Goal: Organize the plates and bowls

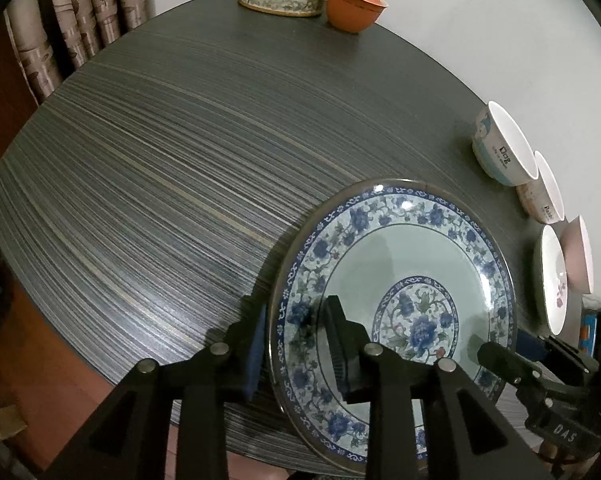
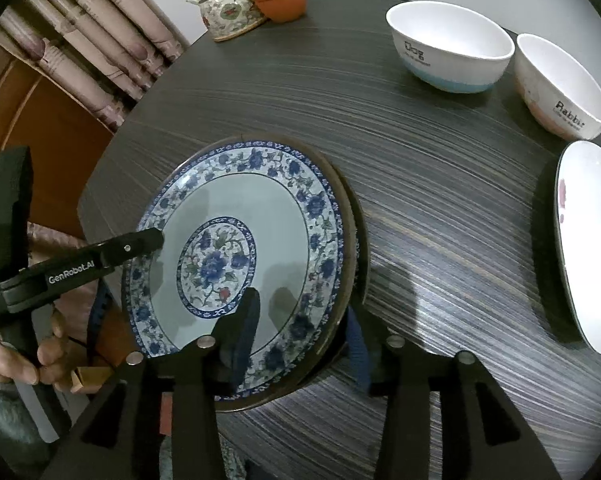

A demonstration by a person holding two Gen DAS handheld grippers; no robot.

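Left wrist view: bare striped table [image 1: 148, 184] across left and centre. Lower centre, left gripper [image 1: 296, 350] straddling blue floral plate [image 1: 400, 280] rim, fingers slightly spread, not pinching. Right edge: bowls [image 1: 504, 144]. Right wrist view: right gripper [image 2: 300, 336] spread around plate's near rim, no pinch.

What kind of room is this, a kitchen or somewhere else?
Probably a home dining corner. A dark striped wooden table holds a blue-and-white floral plate and white bowls, one printed "Dog". A flowered ceramic teapot stands at the back beside patterned curtains.
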